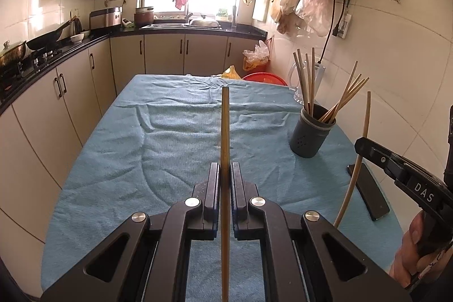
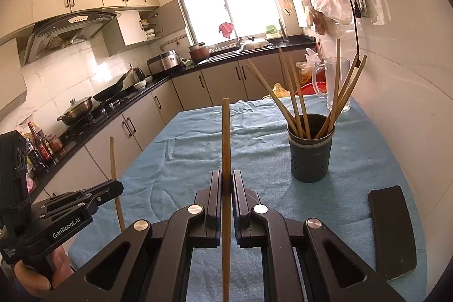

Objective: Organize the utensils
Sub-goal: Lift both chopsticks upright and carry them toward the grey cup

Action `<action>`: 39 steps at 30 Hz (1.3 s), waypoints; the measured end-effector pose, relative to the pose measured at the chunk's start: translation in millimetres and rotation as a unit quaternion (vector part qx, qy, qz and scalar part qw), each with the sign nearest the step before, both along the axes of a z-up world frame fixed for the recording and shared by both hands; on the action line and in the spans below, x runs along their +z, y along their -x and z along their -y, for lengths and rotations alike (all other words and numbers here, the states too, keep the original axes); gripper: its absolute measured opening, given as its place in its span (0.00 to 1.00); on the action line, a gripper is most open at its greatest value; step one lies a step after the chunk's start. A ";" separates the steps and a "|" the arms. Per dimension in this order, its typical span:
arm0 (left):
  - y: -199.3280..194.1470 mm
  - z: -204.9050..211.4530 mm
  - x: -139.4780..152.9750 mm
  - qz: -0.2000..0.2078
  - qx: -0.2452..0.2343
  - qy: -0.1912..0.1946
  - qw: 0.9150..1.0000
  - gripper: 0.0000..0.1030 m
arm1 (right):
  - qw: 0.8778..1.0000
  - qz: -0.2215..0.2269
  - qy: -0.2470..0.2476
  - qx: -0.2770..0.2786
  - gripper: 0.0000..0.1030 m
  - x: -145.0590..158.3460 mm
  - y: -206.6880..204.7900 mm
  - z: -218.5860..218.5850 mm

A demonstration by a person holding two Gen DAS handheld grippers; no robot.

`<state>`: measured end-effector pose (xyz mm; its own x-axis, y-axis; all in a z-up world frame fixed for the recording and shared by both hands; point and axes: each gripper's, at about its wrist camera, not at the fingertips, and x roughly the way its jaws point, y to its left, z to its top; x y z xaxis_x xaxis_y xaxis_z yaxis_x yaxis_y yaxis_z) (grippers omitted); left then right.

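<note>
My left gripper [image 1: 225, 170] is shut on a wooden chopstick [image 1: 225, 132] that stands upright above the blue cloth. My right gripper [image 2: 226, 179] is shut on a second chopstick [image 2: 226, 137], also upright. A dark grey perforated holder [image 1: 311, 132] [image 2: 311, 152] with several chopsticks leaning in it stands on the right side of the table, ahead and right of both grippers. From the left wrist, the right gripper [image 1: 361, 145] shows at the right edge with its chopstick [image 1: 359, 149]. From the right wrist, the left gripper [image 2: 117, 186] shows at lower left, gripping its chopstick [image 2: 114, 169].
The table wears a wrinkled blue cloth [image 1: 170, 132]. A black phone [image 2: 392, 231] lies near the right edge, a clear pitcher [image 2: 335, 81] behind the holder by the tiled wall. Kitchen counters with a stove and pans [image 1: 42, 44] run along the left.
</note>
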<state>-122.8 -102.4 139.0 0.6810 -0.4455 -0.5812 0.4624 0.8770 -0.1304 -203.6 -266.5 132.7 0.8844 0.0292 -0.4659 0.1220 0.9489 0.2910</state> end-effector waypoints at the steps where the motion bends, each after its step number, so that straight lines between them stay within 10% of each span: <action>1: 0.9 -0.1 0.7 0.001 0.000 0.000 1.000 0.06 | 1.000 0.001 0.000 0.000 0.07 0.2 0.5 0.8; 39: 4.2 10.9 15.3 0.019 -0.010 -0.009 1.000 0.06 | 0.999 0.024 0.006 -0.020 0.07 15.6 9.6 10.8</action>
